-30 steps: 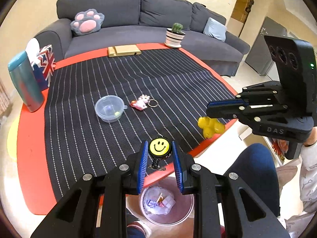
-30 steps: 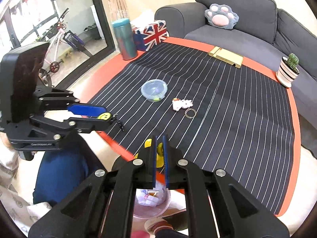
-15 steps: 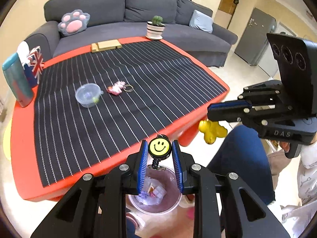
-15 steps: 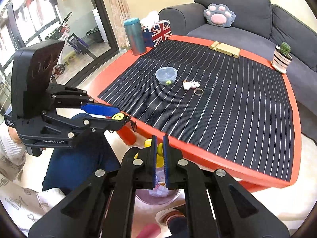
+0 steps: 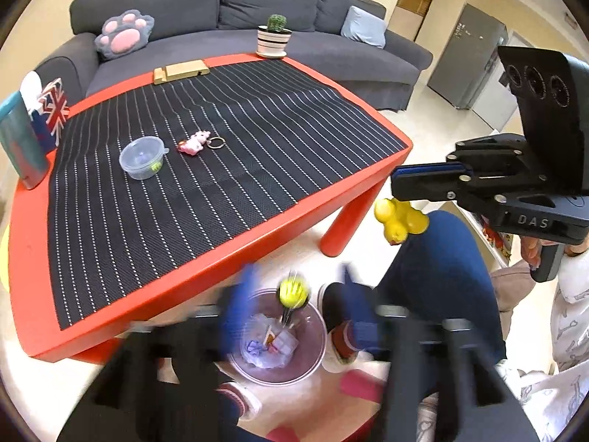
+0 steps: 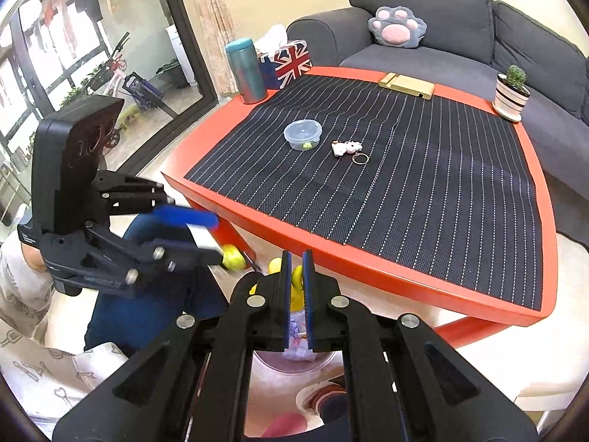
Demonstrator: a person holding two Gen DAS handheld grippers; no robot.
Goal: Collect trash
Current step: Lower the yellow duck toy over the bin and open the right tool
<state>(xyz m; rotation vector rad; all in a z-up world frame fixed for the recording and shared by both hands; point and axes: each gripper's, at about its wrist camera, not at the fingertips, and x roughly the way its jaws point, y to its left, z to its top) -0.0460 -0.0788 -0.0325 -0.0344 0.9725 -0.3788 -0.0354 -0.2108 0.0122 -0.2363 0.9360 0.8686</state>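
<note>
Left wrist view: the left gripper (image 5: 292, 304), blurred, has just been opening; its blue pads stand apart, and the round yellow smiley-face badge (image 5: 293, 292) hangs loose between them, touching neither, over the clear round plastic trash bin (image 5: 277, 339) on the floor beside the red table (image 5: 257, 235).

Right wrist view: the right gripper (image 6: 296, 276) is clamped tight on a yellow rubber toy (image 6: 296, 276), also above the bin (image 6: 294, 362).

on the red table (image 5: 228, 258): 1 clear plastic tub (image 5: 141, 153), 1 pink keychain (image 5: 195, 142), 1 wooden stand (image 5: 180, 72), 1 potted cactus (image 5: 274, 37), 1 teal tumbler (image 5: 20, 147), 1 flag tissue box (image 5: 51, 110). 1 bin (image 5: 313, 353) below. 2 grippers, 2 yellow items.
</note>
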